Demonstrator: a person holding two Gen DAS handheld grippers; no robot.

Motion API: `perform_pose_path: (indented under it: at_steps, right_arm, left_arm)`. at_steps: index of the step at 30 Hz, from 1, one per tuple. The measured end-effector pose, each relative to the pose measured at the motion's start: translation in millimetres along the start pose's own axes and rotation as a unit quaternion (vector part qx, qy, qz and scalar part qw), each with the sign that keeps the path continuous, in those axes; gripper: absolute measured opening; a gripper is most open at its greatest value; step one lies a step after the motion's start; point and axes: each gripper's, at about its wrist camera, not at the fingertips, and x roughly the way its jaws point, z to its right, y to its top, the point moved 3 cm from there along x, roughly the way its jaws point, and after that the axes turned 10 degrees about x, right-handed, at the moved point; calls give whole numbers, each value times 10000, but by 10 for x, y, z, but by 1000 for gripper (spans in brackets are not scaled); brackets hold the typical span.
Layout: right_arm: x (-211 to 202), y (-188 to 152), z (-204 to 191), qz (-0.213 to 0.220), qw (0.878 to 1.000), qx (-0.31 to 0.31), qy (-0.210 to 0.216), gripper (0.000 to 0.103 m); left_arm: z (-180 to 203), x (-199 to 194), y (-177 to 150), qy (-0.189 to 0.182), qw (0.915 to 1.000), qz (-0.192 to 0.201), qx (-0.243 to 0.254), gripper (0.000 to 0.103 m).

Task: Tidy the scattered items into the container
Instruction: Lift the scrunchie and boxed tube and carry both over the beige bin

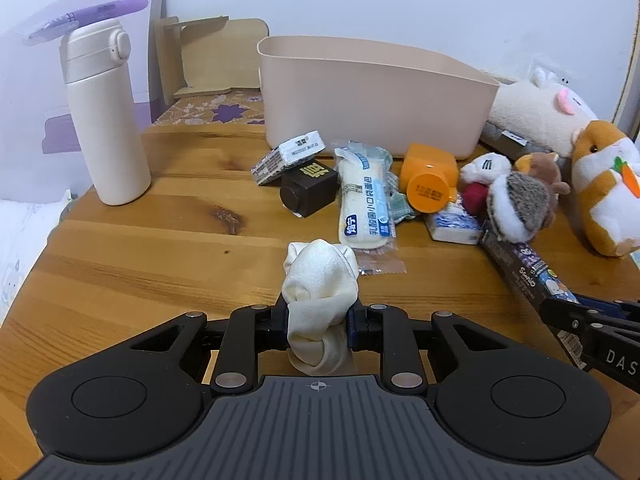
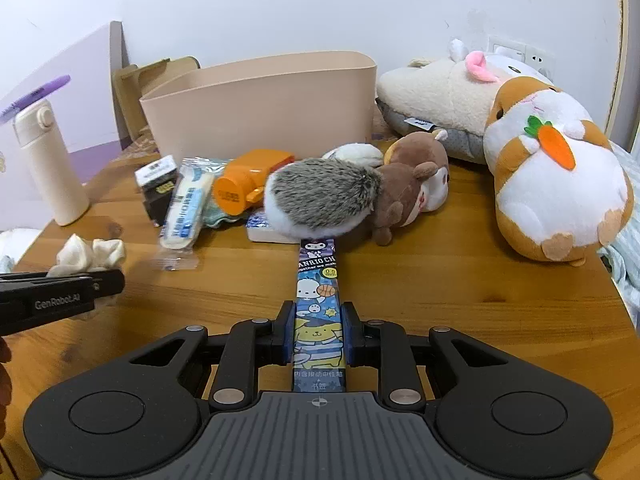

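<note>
The left gripper [image 1: 318, 330] is pinching a knotted cream cloth [image 1: 319, 280], with a wrapped snack [image 1: 366, 204] lying just ahead before the beige container [image 1: 372, 92]. The right gripper [image 2: 318, 338] is clamping a long cartoon-printed box [image 2: 318, 308], its far end sitting under a hedgehog plush [image 2: 322, 200] blocking the way

The right gripper [image 2: 318, 334] is clamping a long, narrow cartoon-printed cardboard pen box [image 2: 318, 312] between its blue pads. The box's far end is lying under a grey-and-white plush hedgehog [image 2: 320, 200] straight ahead. Beyond that, a beige plastic container [image 2: 264, 108] is standing on the wooden table [image 2: 460, 280]. Off to the left, the left gripper [image 2: 80, 286] is pinching a cream cloth bundle [image 2: 90, 254].
</note>
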Motion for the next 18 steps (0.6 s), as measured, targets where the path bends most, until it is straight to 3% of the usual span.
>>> perform_pose_path:
  at_steps: [18]
  right_arm:
    - [-576, -6, -115, 393, 9982, -11, 461, 21]
  left_arm:
    - [30, -452, 7, -27, 9994, 353, -44, 24]
